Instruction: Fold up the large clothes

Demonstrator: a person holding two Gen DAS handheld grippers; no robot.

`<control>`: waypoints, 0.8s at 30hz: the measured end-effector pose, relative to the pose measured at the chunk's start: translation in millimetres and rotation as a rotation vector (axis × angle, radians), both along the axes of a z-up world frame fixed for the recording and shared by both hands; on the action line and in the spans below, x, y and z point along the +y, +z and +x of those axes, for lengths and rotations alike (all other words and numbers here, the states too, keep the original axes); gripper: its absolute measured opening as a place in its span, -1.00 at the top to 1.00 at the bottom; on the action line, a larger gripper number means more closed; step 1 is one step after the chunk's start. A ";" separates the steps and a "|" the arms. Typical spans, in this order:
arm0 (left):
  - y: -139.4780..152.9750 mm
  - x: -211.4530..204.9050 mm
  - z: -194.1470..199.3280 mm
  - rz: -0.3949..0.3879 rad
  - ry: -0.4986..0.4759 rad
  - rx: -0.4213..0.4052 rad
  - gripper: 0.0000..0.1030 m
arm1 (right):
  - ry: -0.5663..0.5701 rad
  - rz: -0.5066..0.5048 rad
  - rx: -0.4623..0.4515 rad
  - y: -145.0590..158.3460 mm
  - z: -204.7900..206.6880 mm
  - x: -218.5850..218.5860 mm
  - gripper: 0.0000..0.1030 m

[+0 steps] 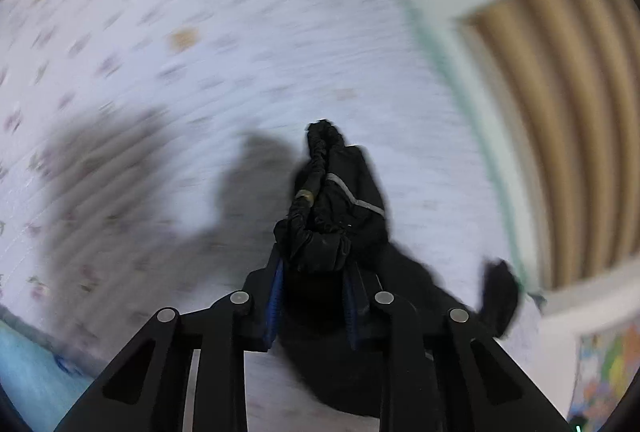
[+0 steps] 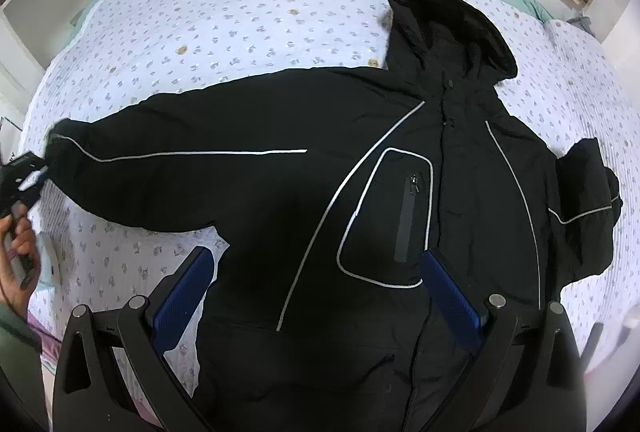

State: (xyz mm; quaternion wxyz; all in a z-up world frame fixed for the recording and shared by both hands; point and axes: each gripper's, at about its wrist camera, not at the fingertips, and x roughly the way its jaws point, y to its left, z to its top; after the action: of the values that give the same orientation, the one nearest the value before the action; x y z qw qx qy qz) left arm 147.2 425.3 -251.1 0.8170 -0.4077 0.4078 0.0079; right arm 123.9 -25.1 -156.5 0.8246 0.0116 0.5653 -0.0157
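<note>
One black jacket (image 2: 320,192), one floral bedspread (image 2: 240,12), two claws: left claw (image 1: 316,264), right claw (image 2: 316,296).

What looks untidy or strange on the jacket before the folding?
The black jacket lies front up on the flowered quilt, but unevenly. One sleeve is stretched out, its cuff pinched in the left gripper; the other sleeve is bunched at the bed's edge. Nothing looks damaged.

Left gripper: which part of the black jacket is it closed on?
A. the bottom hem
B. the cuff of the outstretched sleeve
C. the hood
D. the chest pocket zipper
B: the left gripper pinches the gathered elastic cuff, and the right wrist view shows it at the end of the jacket sleeve stretched across the bed.
</note>
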 end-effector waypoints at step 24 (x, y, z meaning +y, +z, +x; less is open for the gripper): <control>-55.2 -352.9 61.0 0.047 -0.858 0.070 0.44 | -0.118 0.014 -0.009 -27.2 7.6 -54.0 -1.00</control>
State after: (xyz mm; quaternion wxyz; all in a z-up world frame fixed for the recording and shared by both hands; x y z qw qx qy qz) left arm 208.2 72.4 -306.3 0.7410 -0.1821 0.5674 -0.3095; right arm 131.5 -79.2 -183.7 0.8248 0.0506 0.5600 -0.0602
